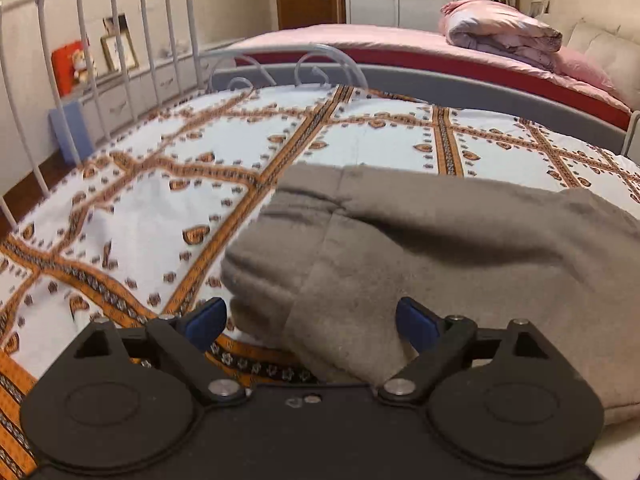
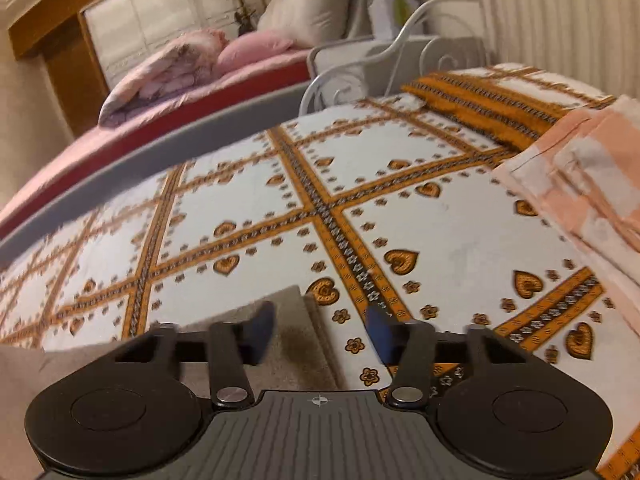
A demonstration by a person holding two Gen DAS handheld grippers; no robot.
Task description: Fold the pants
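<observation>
Grey-brown fleece pants [image 1: 440,248] lie in a folded heap on the patterned bedsheet [image 1: 152,208], filling the right half of the left wrist view. My left gripper [image 1: 312,320] is open wide over the near left end of the heap. Fabric lies between its blue pads [image 1: 208,322], which do not press it. In the right wrist view only a corner of the pants [image 2: 296,344] shows, flat on the sheet under my right gripper [image 2: 320,330]. That gripper is open, its jaws apart, and the pads stand clear of the cloth.
A white metal bed rail [image 1: 120,52] runs along the left and far side of the bed. A second bed with pink bedding [image 1: 500,36] stands beyond. A folded peach cloth [image 2: 592,184] and an orange patterned pillow [image 2: 492,100] lie at the right.
</observation>
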